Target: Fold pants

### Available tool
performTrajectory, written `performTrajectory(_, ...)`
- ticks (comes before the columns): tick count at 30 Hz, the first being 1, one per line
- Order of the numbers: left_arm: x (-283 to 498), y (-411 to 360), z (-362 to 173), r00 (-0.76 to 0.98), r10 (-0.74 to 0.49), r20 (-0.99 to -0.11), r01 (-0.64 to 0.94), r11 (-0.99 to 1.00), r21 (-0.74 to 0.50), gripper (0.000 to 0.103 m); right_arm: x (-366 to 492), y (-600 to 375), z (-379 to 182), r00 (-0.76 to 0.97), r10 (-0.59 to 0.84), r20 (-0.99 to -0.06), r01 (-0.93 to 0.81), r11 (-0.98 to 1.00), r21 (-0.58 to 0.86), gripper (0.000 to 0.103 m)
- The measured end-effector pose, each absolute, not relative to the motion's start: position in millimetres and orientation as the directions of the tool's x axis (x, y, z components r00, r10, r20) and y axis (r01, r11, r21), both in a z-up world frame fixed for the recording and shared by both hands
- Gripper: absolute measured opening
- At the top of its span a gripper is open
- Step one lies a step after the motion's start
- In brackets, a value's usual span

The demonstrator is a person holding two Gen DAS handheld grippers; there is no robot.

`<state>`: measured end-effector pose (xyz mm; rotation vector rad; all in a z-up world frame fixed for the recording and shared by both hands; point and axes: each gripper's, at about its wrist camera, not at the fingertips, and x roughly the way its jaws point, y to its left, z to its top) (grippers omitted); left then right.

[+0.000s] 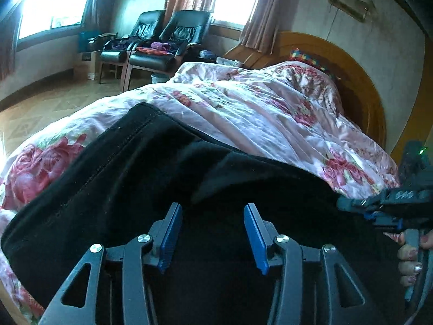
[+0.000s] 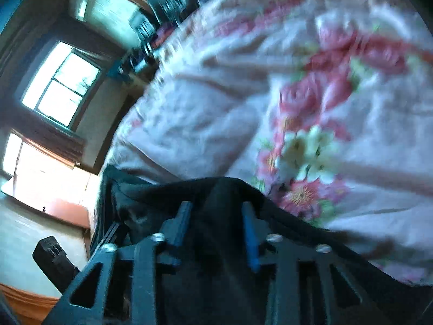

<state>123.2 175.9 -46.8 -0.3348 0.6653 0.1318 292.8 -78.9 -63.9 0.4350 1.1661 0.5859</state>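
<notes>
While the left gripper (image 1: 213, 233) hovers low over the pants (image 1: 140, 178), its blue pads (image 1: 170, 234) stand spread, with only dark cloth showing in the gap below them and nothing pinched. The pants lie on the flowered quilt (image 1: 243, 113) of the bed, filling the lower half of the left wrist view. Their long axis runs from the lower right of the frame up toward the upper left, where a stitched hem edge ends near the middle of the picture. A fold of the cloth rises as a ridge right of centre.

At the right edge of that view the right gripper (image 1: 349, 204) reaches in over the pants' edge, with a hand (image 1: 411, 257) on its handle. The right wrist view is blurred. There a bunch of black cloth stands up between the right gripper's pads (image 2: 250, 239), which sit close on either side of it and appear to pinch it, with the quilt filling the upper right.
</notes>
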Motion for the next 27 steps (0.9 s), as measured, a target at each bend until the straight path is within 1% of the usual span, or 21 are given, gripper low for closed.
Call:
performTrajectory(1, 123.4, 177.5, -47.3, 0.783, 0.017, -0.622, -0.230, 0.937, -0.264, 0.048, 293.7, -78.6, -63.5, 0.291, 0.629, -0.721, -0.202, 0.777, 0.597, 0.017)
performTrajectory(2, 124.1, 178.8, -47.7, 0.784, 0.026, -0.620, -0.238, 0.935, -0.261, 0.048, 294.0, -78.8, -59.7, 0.332, 0.623, -0.708, -0.206, 0.781, 0.590, 0.010)
performTrajectory(3, 125.3, 181.0, -48.2, 0.786, 0.039, -0.617, -0.248, 0.934, -0.257, 0.048, 294.6, -79.7, -55.4, 0.371, 0.626, -0.686, -0.206, 0.776, 0.597, 0.007)
performTrajectory(5, 128.1, 186.1, -49.1, 0.791, 0.054, -0.610, -0.267, 0.927, -0.264, 0.048, 299.3, -78.1, -51.1, 0.419, 0.612, -0.670, -0.196, 0.782, 0.592, 0.006)
performTrajectory(8, 131.0, 193.8, -48.5, 0.795, 0.096, -0.599, -0.302, 0.919, -0.254, 0.047, 300.8, -72.3, -53.6, 0.459, 0.551, -0.697, -0.195, 0.828, 0.526, 0.005)
performTrajectory(11, 133.0, 199.6, -50.0, 0.789, 0.144, -0.598, -0.343, 0.910, -0.233, 0.044, 302.5, -71.9, -60.3, 0.505, 0.499, -0.704, -0.178, 0.859, 0.481, 0.004)
performTrajectory(12, 135.0, 199.5, -52.1, 0.780, 0.157, -0.605, -0.351, 0.911, -0.217, 0.043, 303.6, -72.6, -63.7, 0.525, 0.460, -0.717, -0.169, 0.881, 0.441, 0.000)
performTrajectory(13, 136.8, 198.2, -53.6, 0.775, 0.169, -0.609, -0.353, 0.915, -0.196, 0.043, 305.4, -72.2, -69.4, 0.532, 0.421, -0.735, -0.162, 0.902, 0.399, 0.000)
performTrajectory(14, 140.2, 193.1, -55.6, 0.765, 0.195, -0.614, -0.355, 0.923, -0.151, 0.043, 309.0, -73.7, -80.7, 0.511, 0.396, -0.763, -0.142, 0.914, 0.380, 0.000)
performTrajectory(15, 142.1, 190.1, -55.9, 0.760, 0.215, -0.613, -0.356, 0.927, -0.116, 0.044, 308.8, -79.1, -88.3, 0.495, 0.398, -0.772, -0.121, 0.912, 0.393, 0.000)
performTrajectory(17, 142.5, 184.6, -56.5, 0.757, 0.242, -0.607, -0.356, 0.932, -0.073, 0.044, 306.5, -90.9, -87.4, 0.511, 0.412, -0.754, -0.075, 0.896, 0.439, 0.000)
performTrajectory(19, 141.7, 186.0, -55.6, 0.760, 0.235, -0.606, -0.355, 0.931, -0.085, 0.044, 297.8, -104.1, -71.3, 0.561, 0.399, -0.725, -0.059, 0.893, 0.445, 0.006)
performTrajectory(21, 139.7, 188.2, -53.4, 0.767, 0.223, -0.601, -0.356, 0.928, -0.111, 0.044, 277.9, -120.6, -48.5, 0.622, 0.399, -0.673, -0.071, 0.885, 0.459, 0.018)
performTrajectory(22, 139.0, 188.2, -52.1, 0.770, 0.221, -0.598, -0.355, 0.928, -0.115, 0.044, 266.1, -128.0, -38.9, 0.645, 0.404, -0.649, -0.082, 0.880, 0.467, 0.021)
performTrajectory(23, 137.1, 187.7, -50.7, 0.774, 0.220, -0.594, -0.354, 0.928, -0.119, 0.044, 253.2, -134.7, -30.2, 0.662, 0.406, -0.631, -0.092, 0.878, 0.469, 0.029)
performTrajectory(24, 135.2, 186.4, -48.0, 0.781, 0.216, -0.587, -0.350, 0.928, -0.125, 0.044, 233.3, -144.1, -20.7, 0.682, 0.400, -0.612, -0.102, 0.881, 0.462, 0.032)
performTrajectory(27, 127.6, 177.4, -41.2, 0.801, 0.195, -0.566, -0.322, 0.937, -0.133, 0.044, 188.2, -161.7, -13.8, 0.692, 0.388, -0.609, -0.112, 0.891, 0.440, 0.032)
